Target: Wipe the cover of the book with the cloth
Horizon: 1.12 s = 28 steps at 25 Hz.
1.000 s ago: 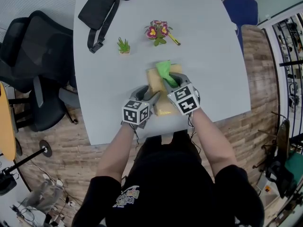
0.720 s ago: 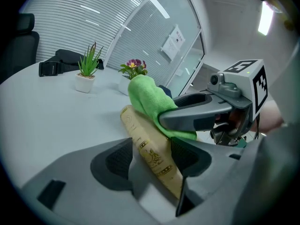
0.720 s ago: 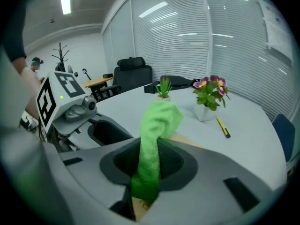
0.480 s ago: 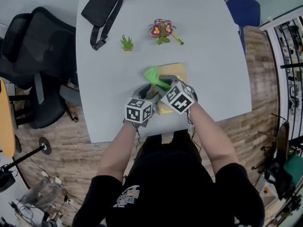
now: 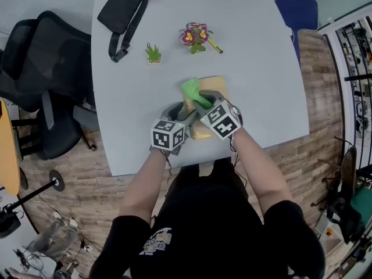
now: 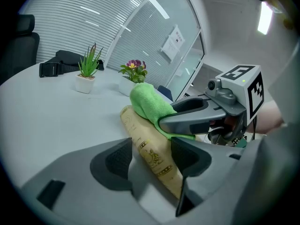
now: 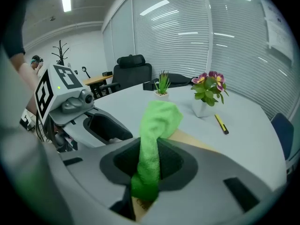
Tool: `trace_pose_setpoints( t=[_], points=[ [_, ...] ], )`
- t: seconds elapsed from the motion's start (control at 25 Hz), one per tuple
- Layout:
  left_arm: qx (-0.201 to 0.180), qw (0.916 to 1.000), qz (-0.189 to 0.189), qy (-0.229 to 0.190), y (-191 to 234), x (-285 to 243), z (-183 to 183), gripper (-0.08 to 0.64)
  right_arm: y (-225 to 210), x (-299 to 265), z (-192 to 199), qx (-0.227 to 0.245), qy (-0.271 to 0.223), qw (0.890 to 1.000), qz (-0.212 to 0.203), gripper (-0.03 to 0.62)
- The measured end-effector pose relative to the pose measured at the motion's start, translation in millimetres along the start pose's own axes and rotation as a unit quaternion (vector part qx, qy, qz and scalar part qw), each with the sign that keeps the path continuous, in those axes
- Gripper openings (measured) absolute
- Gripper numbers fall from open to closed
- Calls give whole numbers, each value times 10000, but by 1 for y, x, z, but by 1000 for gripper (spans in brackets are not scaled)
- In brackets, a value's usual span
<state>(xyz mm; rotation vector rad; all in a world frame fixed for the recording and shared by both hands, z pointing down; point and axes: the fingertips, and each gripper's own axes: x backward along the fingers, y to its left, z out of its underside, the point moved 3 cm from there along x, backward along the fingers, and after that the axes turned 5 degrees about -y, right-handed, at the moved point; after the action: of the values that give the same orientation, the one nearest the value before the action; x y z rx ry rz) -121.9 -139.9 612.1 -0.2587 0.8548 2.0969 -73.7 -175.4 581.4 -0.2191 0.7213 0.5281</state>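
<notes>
A tan book [image 5: 214,92] with gold print lies on the grey table [image 5: 128,115], close to the near edge. My left gripper [image 5: 181,114] is shut on the book's [image 6: 140,135] spine edge, which runs between its fingers [image 6: 123,159]. My right gripper [image 5: 204,102] is shut on a green cloth [image 5: 192,90]. In the right gripper view the cloth [image 7: 159,121] hangs from the jaws and drapes forward onto the cover [image 7: 192,142]. In the left gripper view the cloth [image 6: 147,104] sits bunched on top of the book under the right gripper's finger [image 6: 187,121].
A small green potted plant [image 5: 152,54], a pot of flowers [image 5: 195,36] and a yellow pen [image 5: 213,46] stand beyond the book. A black bag [image 5: 125,13] lies at the far left. Black office chairs [image 5: 40,68] stand left of the table, a blue chair [image 5: 296,10] at the far right.
My right gripper has dragged the cloth leftward across the cover, from the book's middle to its left part. The left gripper has kept its hold on the book.
</notes>
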Motion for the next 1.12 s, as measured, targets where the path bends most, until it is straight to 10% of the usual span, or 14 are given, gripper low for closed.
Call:
trace_pose_setpoints(
  t=[1.12],
  points=[
    [-3, 10000, 11, -4, 0, 0, 0, 253, -83, 68, 67, -1245, -107, 9773, 1711, 97]
  ],
)
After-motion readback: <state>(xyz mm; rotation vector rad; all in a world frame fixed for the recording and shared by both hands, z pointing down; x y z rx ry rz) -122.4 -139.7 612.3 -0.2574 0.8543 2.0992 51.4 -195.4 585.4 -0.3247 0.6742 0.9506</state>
